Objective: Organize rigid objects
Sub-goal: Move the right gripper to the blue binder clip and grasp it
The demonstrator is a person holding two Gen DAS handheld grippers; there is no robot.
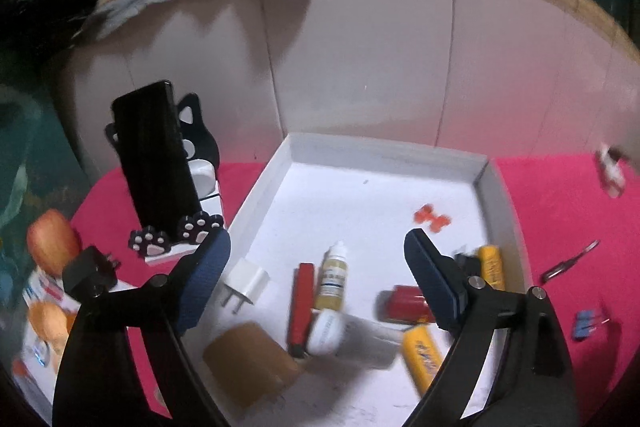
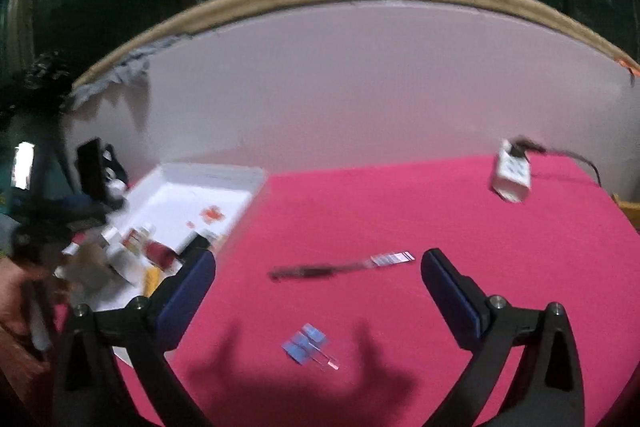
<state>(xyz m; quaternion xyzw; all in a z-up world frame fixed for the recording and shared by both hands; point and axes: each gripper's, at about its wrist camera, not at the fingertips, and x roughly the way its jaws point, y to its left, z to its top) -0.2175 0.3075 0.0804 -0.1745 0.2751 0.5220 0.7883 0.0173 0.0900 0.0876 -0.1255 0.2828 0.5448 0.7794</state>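
Left wrist view shows the left gripper (image 1: 318,255) spread wide and holding nothing, hovering over the near half of the white tray (image 1: 380,151). Between and just past its fingers, inside the tray, lie a white plug adapter (image 1: 246,281), a red bar (image 1: 302,307), a small dropper bottle (image 1: 332,277), a white tube (image 1: 352,337), a brown block (image 1: 250,361), a red lighter-like piece (image 1: 406,305), two yellow pieces (image 1: 422,351) and a small orange clip (image 1: 432,219) farther in. Most of the sorting looks done.

Right wrist view shows the right gripper (image 2: 318,269) also spread and empty, above the pink counter (image 2: 440,211) to the right of the tray. Still outside the tray are a dark pen-like tool (image 2: 320,270) just beyond the fingertips, a blue binder clip (image 2: 306,345) nearer the camera, and a white box (image 2: 512,175) well away by the back wall. Left of the tray, a phone on a cat stand (image 1: 160,163) and a black charger (image 1: 90,273) also sit outside; whether they belong in the tray I cannot tell.
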